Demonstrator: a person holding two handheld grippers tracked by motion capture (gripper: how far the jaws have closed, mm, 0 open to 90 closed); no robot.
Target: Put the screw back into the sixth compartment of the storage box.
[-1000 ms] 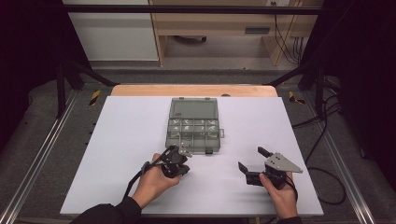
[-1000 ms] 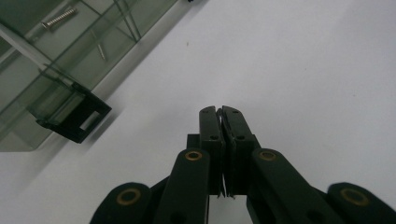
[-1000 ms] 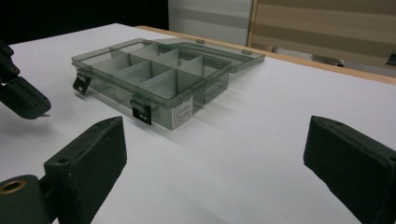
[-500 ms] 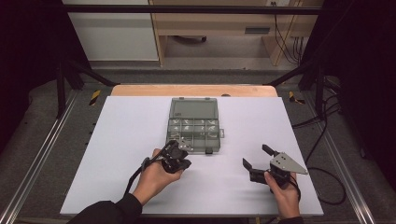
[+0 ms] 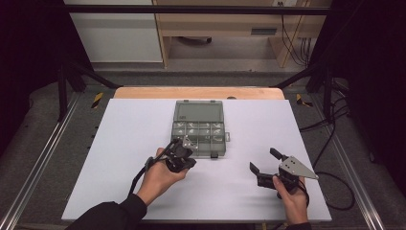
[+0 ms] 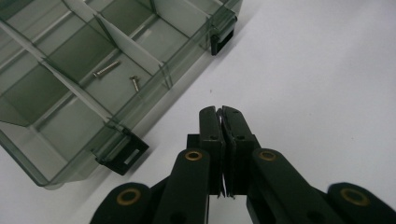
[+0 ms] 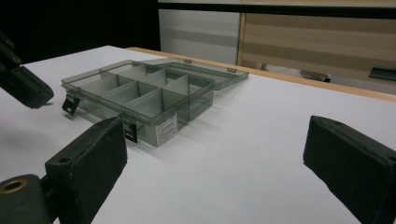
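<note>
A clear grey compartment box (image 5: 174, 130) lies mid-table with its lid (image 5: 198, 111) folded open behind it. My left gripper (image 5: 186, 143) is shut at the box's near left corner, its jaws pressed flat together (image 6: 220, 111) just off the front wall (image 6: 154, 95). Whether anything tiny is pinched between them I cannot tell. Two small screws (image 6: 106, 69) lie in one compartment. My right gripper (image 5: 263, 160) stands wide open over bare table to the right of the box, nothing between its jaws (image 7: 215, 163). It looks toward the box (image 7: 198, 103) and sees the left gripper's tip (image 7: 23, 86).
The white tabletop (image 5: 119, 158) has free room left, right and in front of the box. A wooden strip (image 5: 198, 92) runs along the far edge. Metal rails (image 5: 38, 163) flank the table, and cables (image 5: 335, 182) trail off to the right.
My left gripper has crept slightly forward toward the box's front edge. The right gripper has stayed about where it was, still open.
</note>
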